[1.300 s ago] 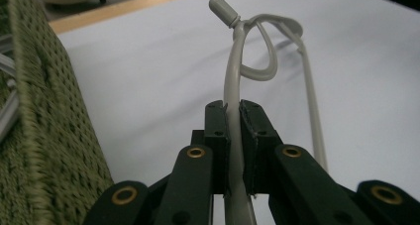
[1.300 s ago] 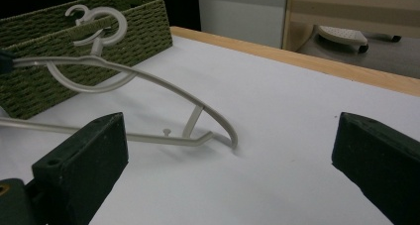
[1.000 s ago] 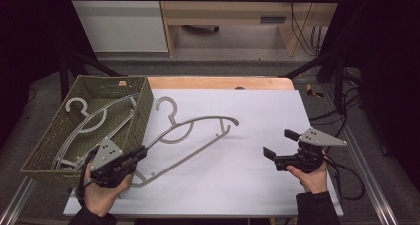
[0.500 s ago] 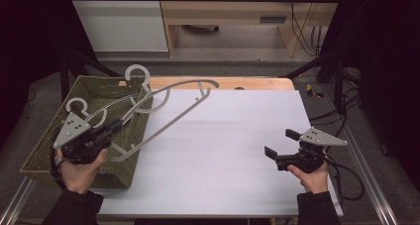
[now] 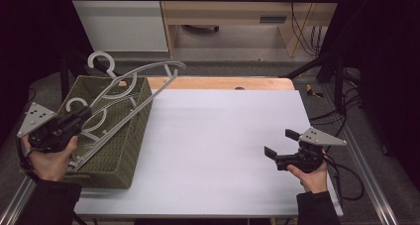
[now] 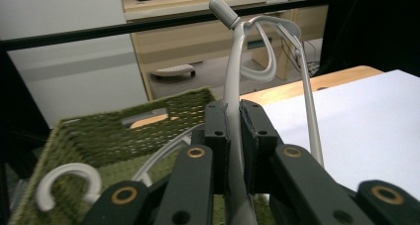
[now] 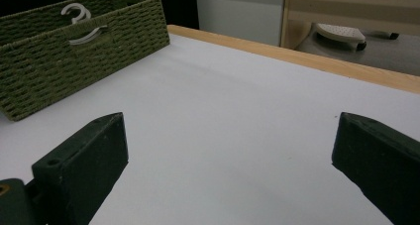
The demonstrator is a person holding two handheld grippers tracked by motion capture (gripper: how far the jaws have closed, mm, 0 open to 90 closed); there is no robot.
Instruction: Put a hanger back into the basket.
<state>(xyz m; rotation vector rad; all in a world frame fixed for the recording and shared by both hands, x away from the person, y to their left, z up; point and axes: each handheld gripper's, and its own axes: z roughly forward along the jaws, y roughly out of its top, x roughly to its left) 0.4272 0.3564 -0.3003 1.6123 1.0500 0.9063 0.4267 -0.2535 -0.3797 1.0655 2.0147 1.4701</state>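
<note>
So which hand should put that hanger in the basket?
Left. The left gripper is already shut on the grey hanger above the green basket; the right gripper sits open, far across the table.

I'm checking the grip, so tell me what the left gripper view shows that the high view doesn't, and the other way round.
Left gripper view: close up, the left claw is clamped on the grey hanger's bar, pads pressing both sides.

High view: the right claw, open and apart from everything, held over the white table, and the hanger's whole span slanting out over the basket's far rim.

Both: the green woven basket with another hanger's white hook lying inside.
</note>
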